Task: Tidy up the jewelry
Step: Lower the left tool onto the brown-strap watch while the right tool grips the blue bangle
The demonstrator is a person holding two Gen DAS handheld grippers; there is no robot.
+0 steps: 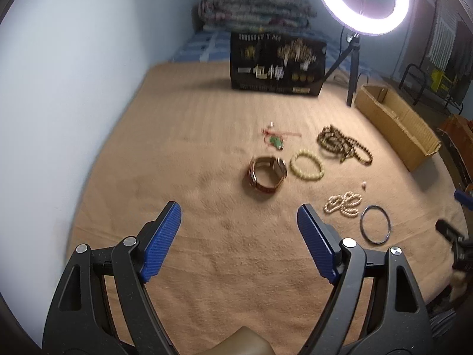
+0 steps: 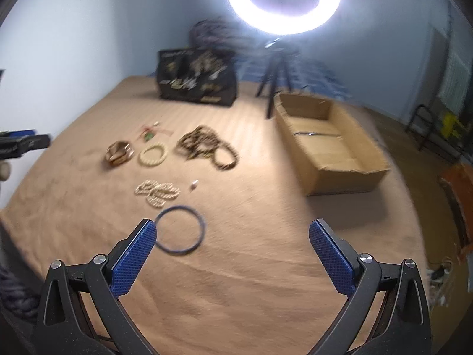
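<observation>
The left gripper (image 1: 239,217) stands wide apart at the bottom of its frame, nothing between its blue pads, above the tan blanket (image 1: 207,266). The right gripper (image 2: 232,235) also gapes wide and empty; the thin metal bangle (image 2: 180,230) lies just beside its left pad (image 2: 134,259), centre frame

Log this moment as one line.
left gripper: open, empty | right gripper: open, empty | bangle: by right gripper's left finger, untouched | other jewelry on blanket | box: empty
</observation>
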